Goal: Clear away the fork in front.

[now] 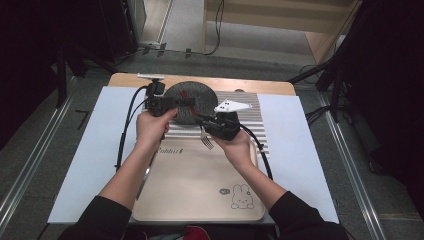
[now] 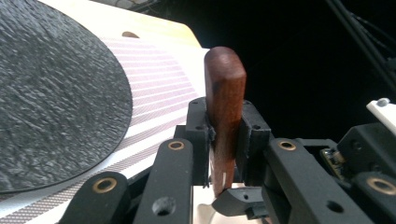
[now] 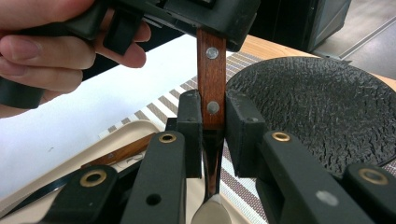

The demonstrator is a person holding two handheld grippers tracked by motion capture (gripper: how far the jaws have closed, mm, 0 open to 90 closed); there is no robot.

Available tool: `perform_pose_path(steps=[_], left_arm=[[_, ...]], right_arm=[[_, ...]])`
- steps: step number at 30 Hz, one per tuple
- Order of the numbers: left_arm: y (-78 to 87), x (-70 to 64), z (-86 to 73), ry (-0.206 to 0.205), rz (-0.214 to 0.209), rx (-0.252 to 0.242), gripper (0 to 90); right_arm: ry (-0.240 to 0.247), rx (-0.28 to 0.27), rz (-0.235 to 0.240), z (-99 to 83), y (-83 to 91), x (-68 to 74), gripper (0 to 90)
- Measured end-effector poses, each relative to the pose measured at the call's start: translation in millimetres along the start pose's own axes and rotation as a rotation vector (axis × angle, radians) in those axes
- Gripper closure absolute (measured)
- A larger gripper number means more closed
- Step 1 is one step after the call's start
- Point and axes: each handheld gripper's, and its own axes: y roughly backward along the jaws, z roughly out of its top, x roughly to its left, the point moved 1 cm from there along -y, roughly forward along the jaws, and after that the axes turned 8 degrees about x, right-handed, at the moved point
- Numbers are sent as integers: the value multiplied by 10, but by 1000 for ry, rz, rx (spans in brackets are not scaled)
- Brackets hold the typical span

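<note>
- Fork [image 3: 211, 88] with a riveted wooden handle is held in the air over the striped mat [image 1: 250, 131], between the two grippers, just in front of the black round plate [image 1: 192, 97].
- Left gripper [image 2: 223, 140] has its jaws clenched on the rounded end of the wooden handle; in the left gripper view the handle stands up between the two black pads.
- Right gripper [image 3: 214, 126] has its jaws clenched on the same handle lower down, at a rivet, with the metal neck running below them.
- In the high view the fork's tines [image 1: 207, 143] hang over the far edge of the beige tray [image 1: 200, 190].
- Tray lies on the counter [image 1: 95, 150], nearest the person, with a rabbit drawing [image 1: 242, 196] at its corner.
- Another wooden-handled utensil [image 3: 119, 151] lies on the tray in the right gripper view.
</note>
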Motion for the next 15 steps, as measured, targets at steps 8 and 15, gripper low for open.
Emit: perform_pose_path(steps=[8,15], left_arm=[[30,-5,6,29,-24,1,803],[86,-10,7,14,-7,-9,803]], right_arm=[[7,-5,5,17,17,3,738],[2,-8,42,70,66,-2,496]])
